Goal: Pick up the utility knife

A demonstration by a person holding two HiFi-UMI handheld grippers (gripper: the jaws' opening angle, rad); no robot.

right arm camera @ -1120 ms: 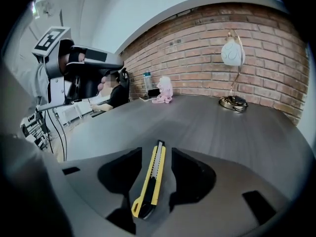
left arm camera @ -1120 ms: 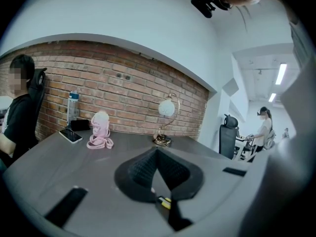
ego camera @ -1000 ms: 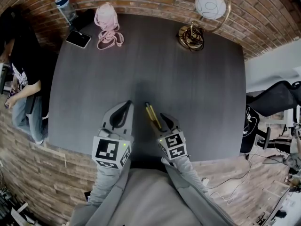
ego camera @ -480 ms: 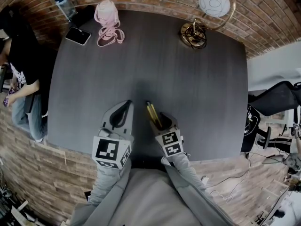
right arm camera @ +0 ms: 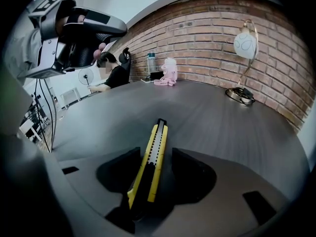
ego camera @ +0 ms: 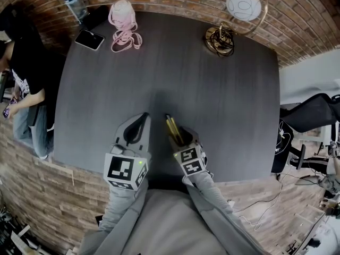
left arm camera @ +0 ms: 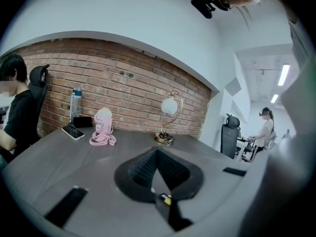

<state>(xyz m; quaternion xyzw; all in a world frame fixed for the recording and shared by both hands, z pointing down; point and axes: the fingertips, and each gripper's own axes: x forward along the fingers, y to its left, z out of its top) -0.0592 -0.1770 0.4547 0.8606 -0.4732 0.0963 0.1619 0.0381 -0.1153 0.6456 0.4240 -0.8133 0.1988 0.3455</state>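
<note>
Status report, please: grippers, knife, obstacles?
Right gripper open, jaws just opened further, utility knife between them, lying on table, not gripped. Left gripper shut, empty. Nothing in the way.

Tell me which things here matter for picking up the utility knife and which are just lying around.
For the job: utility knife; right gripper, jaws just been opening, knife between them.
Lying about: lamp, pink cord, phone, water bottle.

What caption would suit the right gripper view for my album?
Right gripper, jaws just opened wide, straddles a yellow utility knife lying on the dark table.
</note>
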